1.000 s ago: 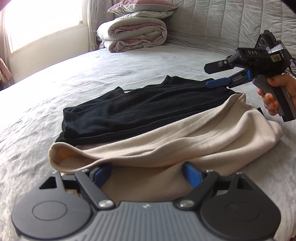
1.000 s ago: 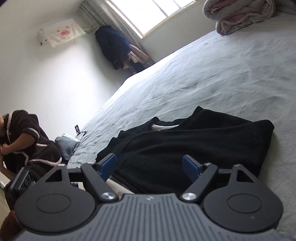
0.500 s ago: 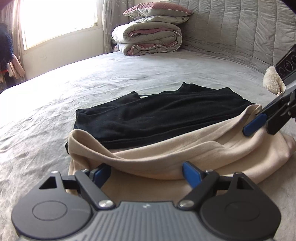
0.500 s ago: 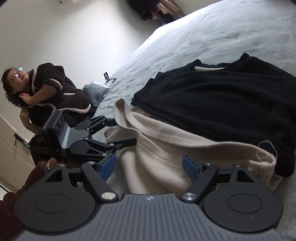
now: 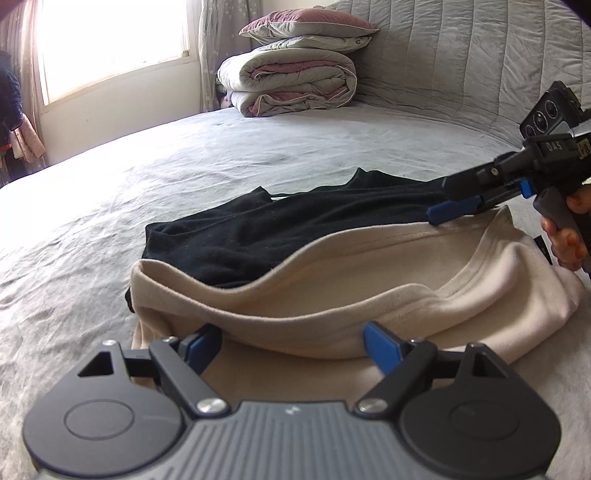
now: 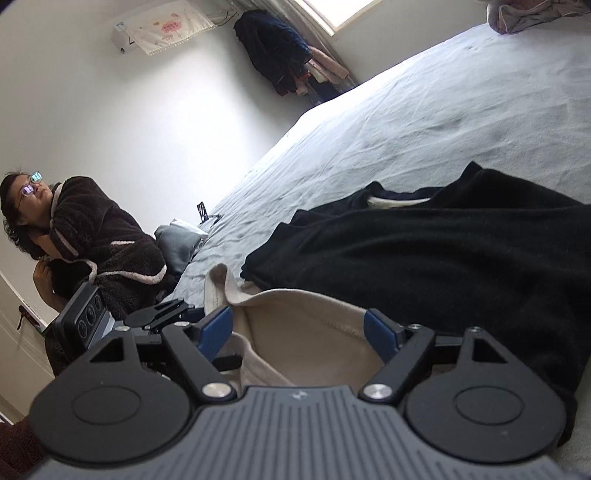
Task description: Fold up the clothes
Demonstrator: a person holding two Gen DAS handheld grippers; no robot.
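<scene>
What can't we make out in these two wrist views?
- Beige garment: near edge hidden behind the left gripper body, left wrist view.
- Black garment: right part cut off by the frame edge, right wrist view.
- Right gripper: far finger hidden by the near one, left wrist view.
- Bedding stack: item count unclear.

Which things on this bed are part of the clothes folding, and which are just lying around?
Part of the job:
- beige garment, lying in front of both open hand-held grippers
- black garment, lying beside it, partly overlapped by it
- left hand-held gripper
- right hand-held gripper

Just lying about:
- folded duvet
- pillow on top of it
- hanging clothes near the window
</scene>
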